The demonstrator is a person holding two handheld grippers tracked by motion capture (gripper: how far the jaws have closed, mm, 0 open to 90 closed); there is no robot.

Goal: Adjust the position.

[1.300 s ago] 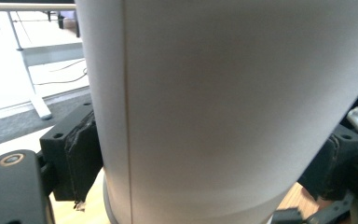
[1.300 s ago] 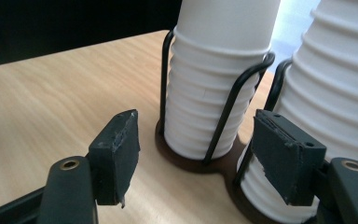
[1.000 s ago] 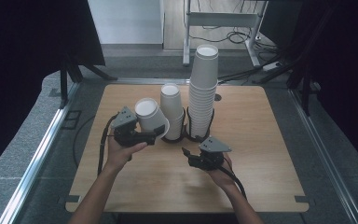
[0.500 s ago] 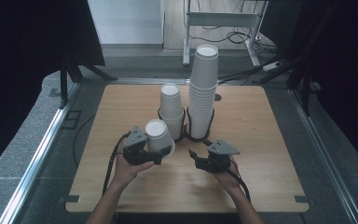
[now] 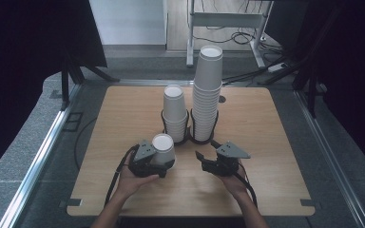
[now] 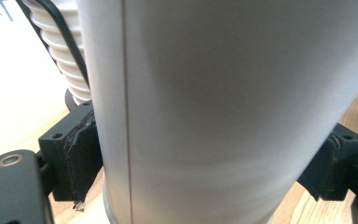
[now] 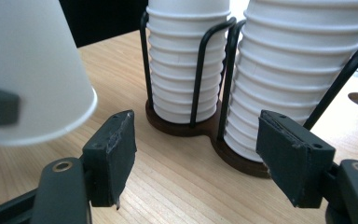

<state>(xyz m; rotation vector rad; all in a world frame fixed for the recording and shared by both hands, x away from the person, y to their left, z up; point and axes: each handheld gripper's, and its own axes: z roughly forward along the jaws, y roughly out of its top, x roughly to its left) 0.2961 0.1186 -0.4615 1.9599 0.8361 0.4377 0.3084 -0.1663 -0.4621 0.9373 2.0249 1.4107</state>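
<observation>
My left gripper (image 5: 164, 160) is shut on a single white paper cup (image 5: 163, 146), held mouth down just over the table's front left of centre. In the left gripper view the cup (image 6: 223, 107) sits between both pads (image 6: 81, 154). My right gripper (image 5: 201, 160) is level with it on the right and points at the cup holder. Its jaws have just been opening and nothing is between them (image 7: 200, 154). The held cup (image 7: 28, 70) hangs to its left, slightly tilted.
A dark wire holder (image 5: 190, 138) at the table's middle holds a short stack of cups (image 5: 175, 111) and a taller stack (image 5: 207, 95). Both stacks (image 7: 182, 70) (image 7: 298, 70) stand close in front of the right gripper. The wooden table (image 5: 266, 123) ends near the person's forearms.
The left hand has come down and toward the front edge with the cup, from beside the short stack. The right hand has stayed in place.
</observation>
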